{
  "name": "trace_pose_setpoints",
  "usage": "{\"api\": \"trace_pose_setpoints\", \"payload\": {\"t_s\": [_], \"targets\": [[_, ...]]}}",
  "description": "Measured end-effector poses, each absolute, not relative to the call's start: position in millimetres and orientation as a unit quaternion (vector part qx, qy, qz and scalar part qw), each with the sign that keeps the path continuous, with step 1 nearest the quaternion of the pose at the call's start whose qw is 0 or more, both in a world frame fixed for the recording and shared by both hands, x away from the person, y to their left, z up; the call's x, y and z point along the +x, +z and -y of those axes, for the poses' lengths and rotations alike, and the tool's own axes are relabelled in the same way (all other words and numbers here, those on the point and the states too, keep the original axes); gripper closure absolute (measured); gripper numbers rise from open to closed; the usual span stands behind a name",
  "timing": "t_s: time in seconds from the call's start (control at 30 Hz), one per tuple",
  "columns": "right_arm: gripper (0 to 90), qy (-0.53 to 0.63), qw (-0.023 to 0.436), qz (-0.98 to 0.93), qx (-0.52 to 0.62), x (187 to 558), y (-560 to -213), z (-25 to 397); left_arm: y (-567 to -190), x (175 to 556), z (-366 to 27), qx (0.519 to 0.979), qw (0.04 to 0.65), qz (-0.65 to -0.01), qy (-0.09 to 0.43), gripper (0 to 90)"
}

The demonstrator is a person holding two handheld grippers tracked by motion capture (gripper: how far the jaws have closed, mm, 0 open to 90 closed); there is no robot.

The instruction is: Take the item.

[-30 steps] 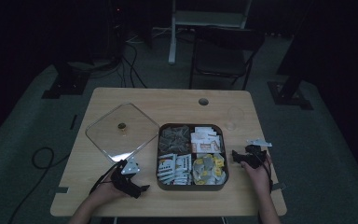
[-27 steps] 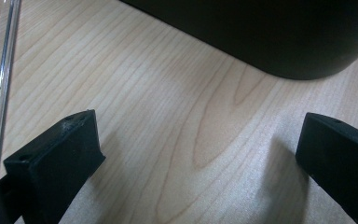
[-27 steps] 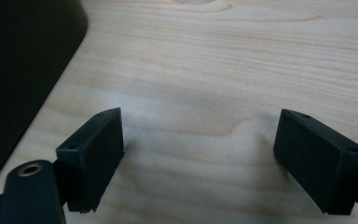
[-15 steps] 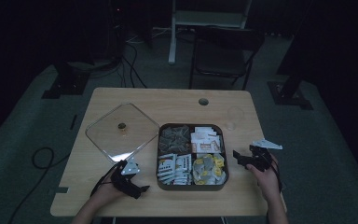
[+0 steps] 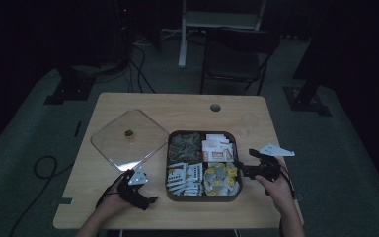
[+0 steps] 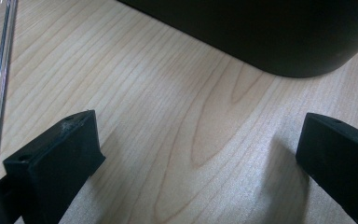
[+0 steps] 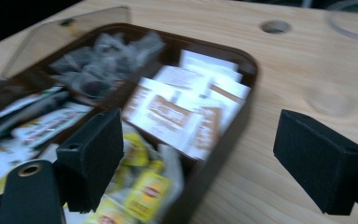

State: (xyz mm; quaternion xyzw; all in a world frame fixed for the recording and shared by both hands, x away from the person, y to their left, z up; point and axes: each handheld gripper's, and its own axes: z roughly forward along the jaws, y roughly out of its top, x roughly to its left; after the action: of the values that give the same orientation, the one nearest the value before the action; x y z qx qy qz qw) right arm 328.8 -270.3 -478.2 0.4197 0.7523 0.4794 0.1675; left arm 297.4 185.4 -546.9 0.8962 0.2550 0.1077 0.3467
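**Both grippers open beside the tea tray**

At the left of the table (image 5: 187, 106) lies the clear lid (image 5: 128, 139), flat on the wood, its small knob up, its near corner just beyond the left gripper (image 5: 145, 200). That gripper rests low near the front edge, held in the person's left hand (image 5: 111, 206). Its own view shows the jaws spread wide with bare wood between them, the lid's edge (image 6: 0, 84) at the far left and the tray's dark rounded corner (image 6: 279, 37) ahead.

The tray (image 5: 202, 133) sits at the middle front, divided into four compartments: dark grey pouches at the back left, white and orange sachets (image 5: 218, 148) at the back right, white packets at the front left, yellow packets (image 5: 220, 178) at the front right.

The right gripper (image 5: 242, 170) hovers at the tray's right rim, held in the right hand (image 5: 275, 187). Its jaws stand wide apart and grip nothing; in its view one is over the yellow packets (image 7: 144, 191), the other over wood outside the tray wall (image 7: 214, 140). That view is blurred.
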Motion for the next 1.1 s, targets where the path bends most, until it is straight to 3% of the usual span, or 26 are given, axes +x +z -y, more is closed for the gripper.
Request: {"api": "trace_pose_setpoints", "payload": {"t_s": [0.2,0.3,0.43,0.53,1.1], "targets": [[15.7,0.498,0.151,-0.769,0.371,325,-478,253,-547,297,-185,0.896,0.347,-0.255,0.108,0.3],[22.1,0.499,0.145,-0.777,0.355,322,-478,246,-547,297,-185,0.896,0.347,-0.255,0.108,0.3],[23.4,0.492,0.134,-0.788,0.345,320,-481,239,-547,297,-185,0.896,0.347,-0.255,0.108,0.4],[29.9,0.477,0.111,-0.806,0.332,319,-487,229,-547,297,-185,0.896,0.347,-0.255,0.108,0.3],[54.9,0.414,0.101,-0.860,0.282,323,-502,217,-547,297,-185,0.896,0.347,-0.255,0.108,0.4]]}}
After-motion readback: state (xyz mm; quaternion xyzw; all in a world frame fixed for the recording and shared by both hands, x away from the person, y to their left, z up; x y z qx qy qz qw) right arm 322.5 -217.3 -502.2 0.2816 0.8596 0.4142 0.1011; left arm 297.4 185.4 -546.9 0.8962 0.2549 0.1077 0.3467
